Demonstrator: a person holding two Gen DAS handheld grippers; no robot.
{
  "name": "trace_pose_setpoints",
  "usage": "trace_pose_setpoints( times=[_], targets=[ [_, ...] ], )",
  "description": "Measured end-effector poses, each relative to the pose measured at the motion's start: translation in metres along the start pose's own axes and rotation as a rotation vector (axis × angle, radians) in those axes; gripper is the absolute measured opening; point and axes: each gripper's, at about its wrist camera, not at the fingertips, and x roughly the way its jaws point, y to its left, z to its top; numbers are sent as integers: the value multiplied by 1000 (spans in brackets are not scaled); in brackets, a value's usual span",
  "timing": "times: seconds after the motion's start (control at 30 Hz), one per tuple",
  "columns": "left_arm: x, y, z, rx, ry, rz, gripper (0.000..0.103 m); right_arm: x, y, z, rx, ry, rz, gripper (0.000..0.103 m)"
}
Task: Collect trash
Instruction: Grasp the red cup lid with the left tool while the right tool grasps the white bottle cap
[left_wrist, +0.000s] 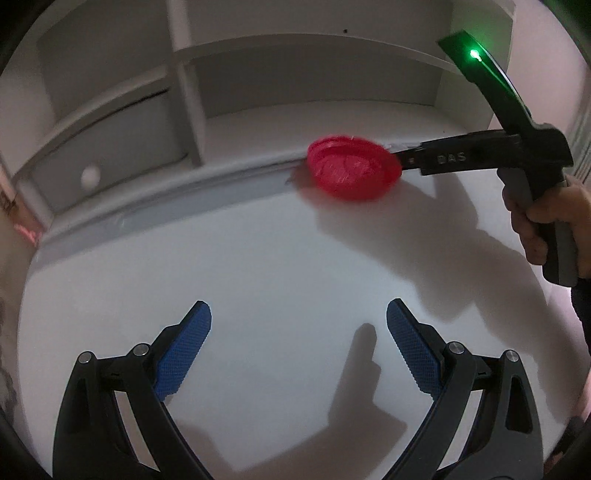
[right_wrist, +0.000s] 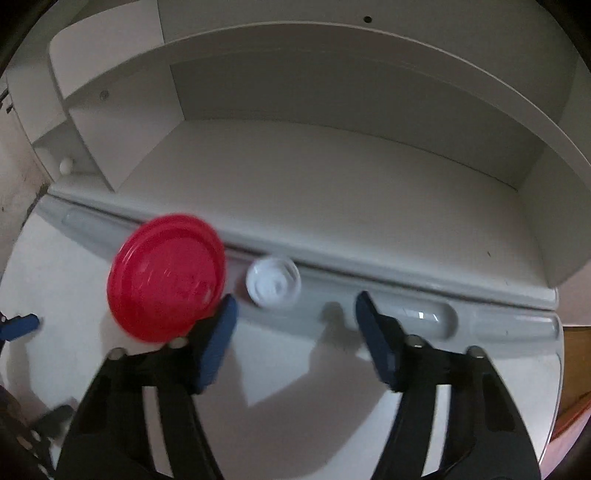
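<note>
A red plastic disc, a lid or small plate (left_wrist: 354, 168) (right_wrist: 166, 277), sits tilted and blurred at the back of the white desk (left_wrist: 277, 258), by the groove under the shelves. A small white cup (right_wrist: 273, 282) stands just right of it in the groove. My right gripper (right_wrist: 297, 297) (left_wrist: 400, 157) points down at the cup, jaws apart, nothing pressed between the pads; the red disc lies outside its left finger (right_wrist: 218, 339). A hand (left_wrist: 535, 221) holds it. My left gripper (left_wrist: 299, 305) hangs open over bare desk, nearer the front.
A white shelf unit (right_wrist: 332, 92) rises behind the desk, with a drawer and round knob (left_wrist: 90, 176) at the left. A long shallow groove (right_wrist: 424, 317) runs along the desk's back. The desk ends at the right, wooden floor (right_wrist: 576, 350) beyond.
</note>
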Motion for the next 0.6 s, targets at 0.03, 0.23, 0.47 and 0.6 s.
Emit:
trace_pose_setpoints(
  times=[0.03,0.23,0.47,0.6],
  targets=[
    [3,-2,5,6,0,4,93,1,0,2,4,3,10,48],
    [26,-11,30,-7,13,-26,93,5,-3,2,34,22,36,34],
    [42,-35,58,14,10,-26,93,-24,-20,-6,80,-23,67,31],
    [62,-46,73,15,32,-28,93,-56,-36,-35,95,-28,71,31]
  ],
)
